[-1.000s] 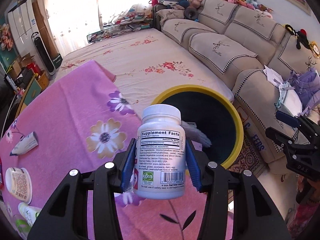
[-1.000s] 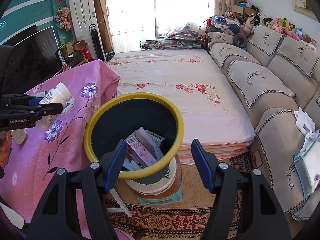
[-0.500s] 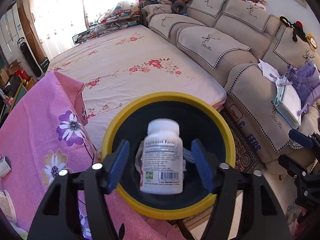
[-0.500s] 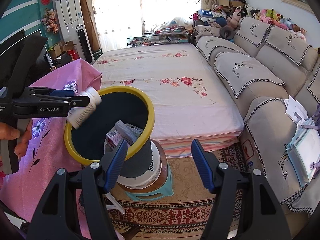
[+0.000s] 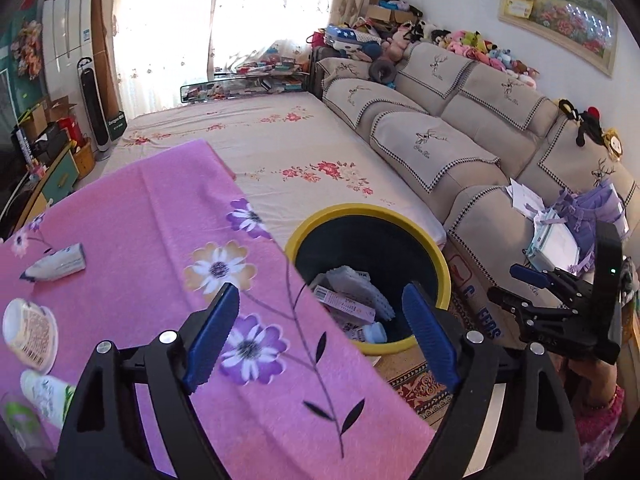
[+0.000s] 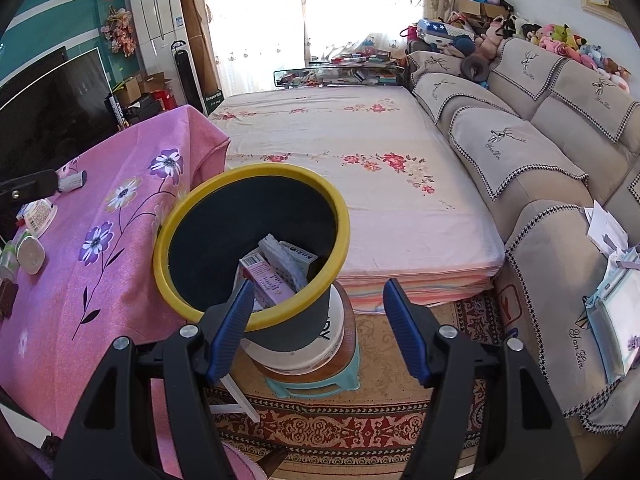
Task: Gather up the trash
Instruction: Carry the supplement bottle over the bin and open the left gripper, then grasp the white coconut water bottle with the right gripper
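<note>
The left gripper (image 5: 320,336) has its blue fingers (image 5: 210,334) spread wide with nothing between them; its jaws have just been opening, and no item is gripped. It hangs above the near edge of a table draped in a pink flowered cloth (image 5: 152,216), where that edge meets the bin. The right gripper (image 6: 316,332) also has its fingers parted and empty, poised over the floor just beside the bin.

The yellow-rimmed bin (image 5: 440,264) stands off the table's right edge, raised on a white bucket (image 6: 304,354) and a small stool (image 6: 316,386). Inside lie a pink box (image 5: 346,306), a white textured packet (image 5: 356,284) and a pale blue cap (image 5: 376,332).

Trash remains on the table: a crumpled tube (image 5: 54,266) toward the far left edge, a round sealed cup (image 5: 30,330) at the left edge, and a green-and-white pouch (image 5: 46,394) near the left front corner.

Likely risks: the bin sits on a stacked base, so a knock from either gripper could tip it. The flat tube and the cup's thin lid offer little to pinch and may slip. Dragging fingers could bunch the cloth and shift items off the edge.

Beyond are a bed (image 5: 256,148) with a floral sheet, a beige sofa (image 5: 460,128) and a patterned rug (image 6: 332,428). Nothing blocks the way between table and bin.
</note>
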Demonstrator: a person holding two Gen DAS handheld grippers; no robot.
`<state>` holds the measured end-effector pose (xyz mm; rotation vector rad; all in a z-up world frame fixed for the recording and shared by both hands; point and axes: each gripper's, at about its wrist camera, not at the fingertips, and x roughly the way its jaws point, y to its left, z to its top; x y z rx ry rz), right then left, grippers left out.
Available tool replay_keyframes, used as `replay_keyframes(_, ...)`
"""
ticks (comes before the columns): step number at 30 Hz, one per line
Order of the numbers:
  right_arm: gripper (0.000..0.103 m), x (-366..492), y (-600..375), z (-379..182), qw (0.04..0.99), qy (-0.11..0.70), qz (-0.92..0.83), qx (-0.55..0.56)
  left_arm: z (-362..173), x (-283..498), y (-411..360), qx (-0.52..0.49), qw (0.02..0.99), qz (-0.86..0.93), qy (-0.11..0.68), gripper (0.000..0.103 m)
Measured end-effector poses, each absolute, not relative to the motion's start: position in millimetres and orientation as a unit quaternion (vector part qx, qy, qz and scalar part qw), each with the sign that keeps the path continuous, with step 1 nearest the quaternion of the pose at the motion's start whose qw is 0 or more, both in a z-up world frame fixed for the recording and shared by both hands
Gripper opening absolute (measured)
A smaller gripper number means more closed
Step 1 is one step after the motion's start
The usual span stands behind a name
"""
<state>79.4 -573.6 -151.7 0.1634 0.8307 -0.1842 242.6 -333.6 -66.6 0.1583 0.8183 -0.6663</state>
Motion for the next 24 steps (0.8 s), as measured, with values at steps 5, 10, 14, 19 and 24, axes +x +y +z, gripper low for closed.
replay_keyframes(5, 0.064, 93.3, -540.0, -147.7, 0.91, 0.408, -0.055, 0.057, -53.3, 214.5, -250.9, 0.049, 0.881, -0.281, 0.378, 0.088)
replay_keyframes(10, 0.066, 112.7, -490.6, -137.7, 0.914, 0.405, 0.0, 0.027, -43.7, 189.6, -171.0, 0.03, 0.901, -0.233, 0.365, 0.091)
replay_keyframes(14, 0.066, 132.0, -439.5, -131.4, 0.912, 0.405, 0.068, 0.002, -40.0, 169.8, -115.0, 0.014, 0.911, -0.199, 0.36, 0.092)
replay_keyframes(19, 0.066, 151.6, -369.2, -126.9, 0.898, 0.408, 0.164, -0.035, -38.1, 142.8, -51.8, -0.011, 0.926, -0.152, 0.346, 0.095)
replay_keyframes(24, 0.067, 165.6, -306.9, -121.1, 0.881, 0.403, 0.241, -0.065, -42.0, 127.3, -8.0, -0.037, 0.932, -0.113, 0.341, 0.096)
